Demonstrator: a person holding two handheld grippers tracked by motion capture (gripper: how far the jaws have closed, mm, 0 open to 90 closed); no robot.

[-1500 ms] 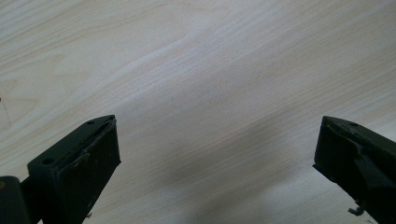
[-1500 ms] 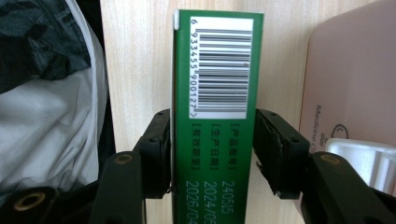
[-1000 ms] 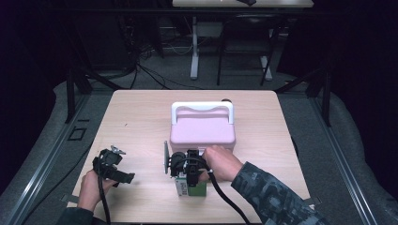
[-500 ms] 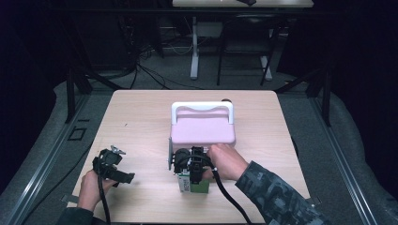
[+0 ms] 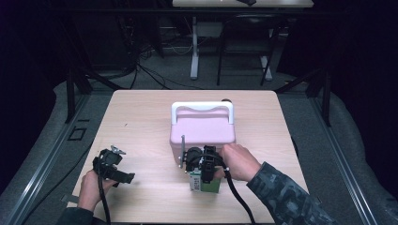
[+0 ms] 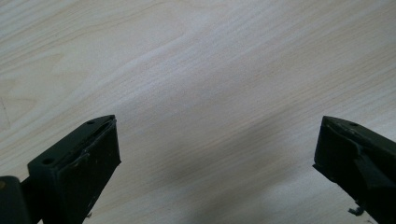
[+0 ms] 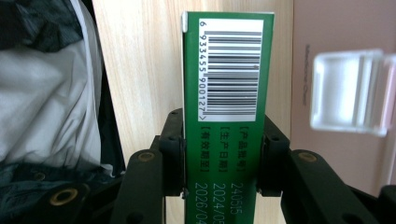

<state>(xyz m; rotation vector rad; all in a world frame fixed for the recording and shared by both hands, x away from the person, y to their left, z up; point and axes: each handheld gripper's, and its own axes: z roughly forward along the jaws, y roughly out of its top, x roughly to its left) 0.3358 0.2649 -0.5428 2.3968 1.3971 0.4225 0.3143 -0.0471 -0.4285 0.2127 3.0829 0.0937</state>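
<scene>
- The right gripper (image 7: pixel 219 149) squeezes a green box (image 7: pixel 224 93) between its two black jaws, one pad on each flat side.
- In the right gripper view the green box's long side runs straight away from the gripper, with the barcode end pointing far out.
- The green box is made of smooth card with sharp corners, a white barcode patch and pale printed letters.
- In the high view the green box (image 5: pixel 205 183) sits near the front of the wooden table (image 5: pixel 141 122), just beside the pink case (image 5: pixel 202 130).
- The pink case is smooth plastic with round corners, a white handle on top and a clear clasp (image 7: pixel 350 93) on its front.
- The left gripper (image 5: pixel 112 165) is held low near the table's left front, well apart from the box.
- Its jaws are spread wide with nothing between them, over pale, streaky wood.
</scene>
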